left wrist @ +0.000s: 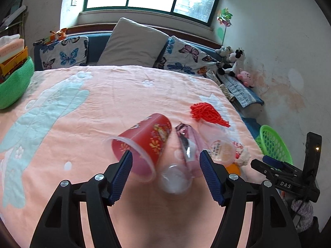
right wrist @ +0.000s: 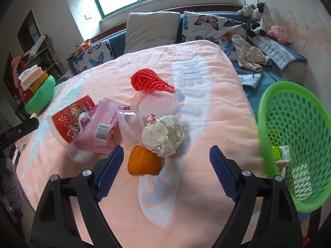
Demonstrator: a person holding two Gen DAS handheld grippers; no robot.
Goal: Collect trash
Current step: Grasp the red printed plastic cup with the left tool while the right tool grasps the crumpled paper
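Note:
Trash lies on a pink bedspread. A red cup lies on its side, with a pink wrapper and a clear cup beside it. My left gripper is open just above them; its left fingertip is at the red cup's rim. My right gripper is open and empty over an orange peel and a crumpled paper ball. A red net bag and a clear lid lie farther back. The red cup and pink wrapper show at left.
A green mesh basket holding a small carton stands off the bed's right side. A green container with boxes sits at the bed's left. Pillows and plush toys line the headboard. Wall at right.

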